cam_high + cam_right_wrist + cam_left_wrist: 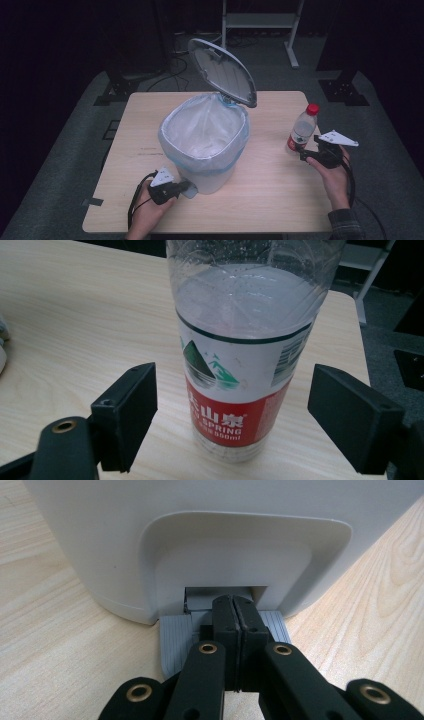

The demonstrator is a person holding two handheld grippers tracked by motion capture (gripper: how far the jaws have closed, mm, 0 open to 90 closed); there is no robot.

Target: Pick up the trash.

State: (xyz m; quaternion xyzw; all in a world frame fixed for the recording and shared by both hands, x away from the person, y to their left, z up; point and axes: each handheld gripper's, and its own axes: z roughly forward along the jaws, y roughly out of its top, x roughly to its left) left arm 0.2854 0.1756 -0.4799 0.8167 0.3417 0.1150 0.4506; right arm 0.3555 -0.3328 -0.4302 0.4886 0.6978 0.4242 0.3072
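A white pedal bin (205,145) lined with a clear bag stands mid-table, its grey lid (225,72) tipped up and open. My left gripper (185,187) is at the bin's front foot. In the left gripper view its jaws (234,610) are shut together, tips resting on the grey ribbed pedal (175,635). A clear water bottle (302,130) with a red cap and a red-and-white label stands upright at the right. My right gripper (304,152) is open around the bottle's lower part. In the right gripper view the bottle (240,365) stands between the two pads (127,415), with a gap on each side.
The wooden table (280,200) has bare surface in front of the bin and between bin and bottle. The bottle is near the table's right edge. A metal stand (260,20) and cables are on the dark floor behind. A tape strip (92,202) marks the front left corner.
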